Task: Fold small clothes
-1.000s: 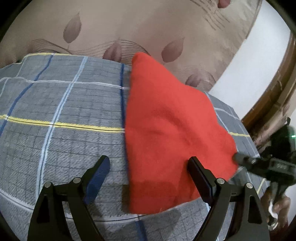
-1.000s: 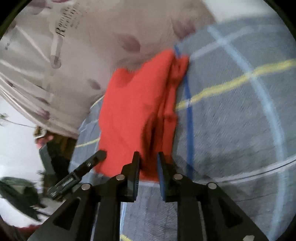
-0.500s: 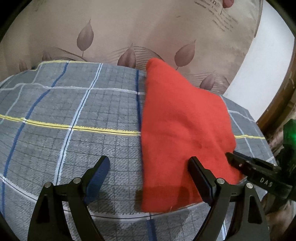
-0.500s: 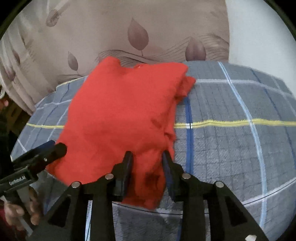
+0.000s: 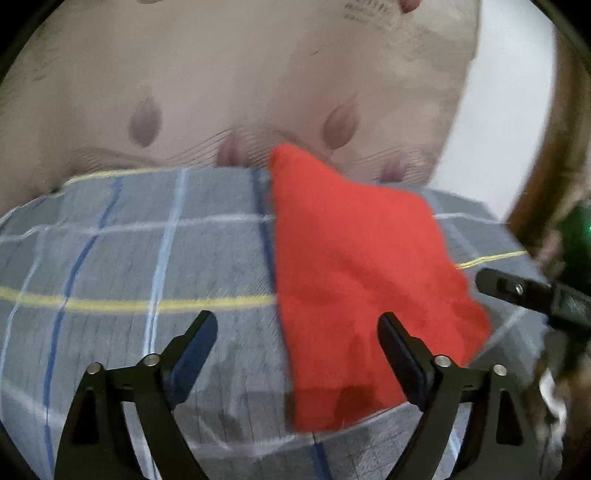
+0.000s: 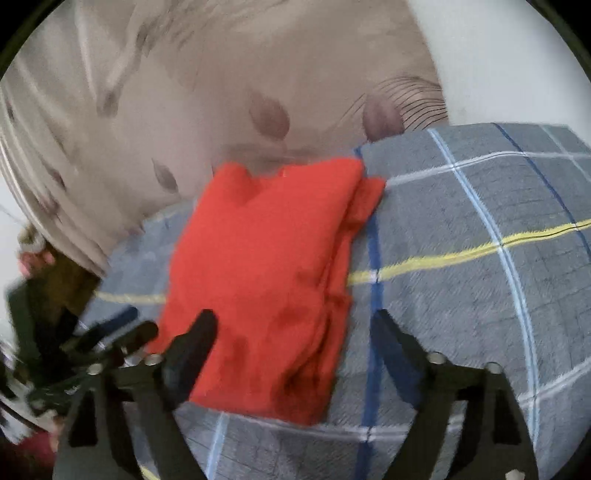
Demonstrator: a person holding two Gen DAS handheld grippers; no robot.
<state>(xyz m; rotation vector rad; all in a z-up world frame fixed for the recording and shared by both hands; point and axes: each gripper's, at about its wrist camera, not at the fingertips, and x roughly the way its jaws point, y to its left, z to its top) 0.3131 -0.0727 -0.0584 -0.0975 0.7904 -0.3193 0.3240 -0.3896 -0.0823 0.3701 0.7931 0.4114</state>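
Dim, even indoor light, both fisheye views motion-blurred and bowed toward black corners, soft shadows darkening the red cloth (image 6: 266,266) at lower centre.

Dark print on the curtain (image 5: 369,22) near the top edge is too blurred to read.

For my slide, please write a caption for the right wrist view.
Open right gripper above folded red cloth on grey plaid cover.

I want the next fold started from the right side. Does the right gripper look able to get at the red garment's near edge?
Probably yes. The right gripper is open with the red garment lying flat on the plaid cloth straight ahead; nothing sits between them. The left gripper, also open, is off to the side.
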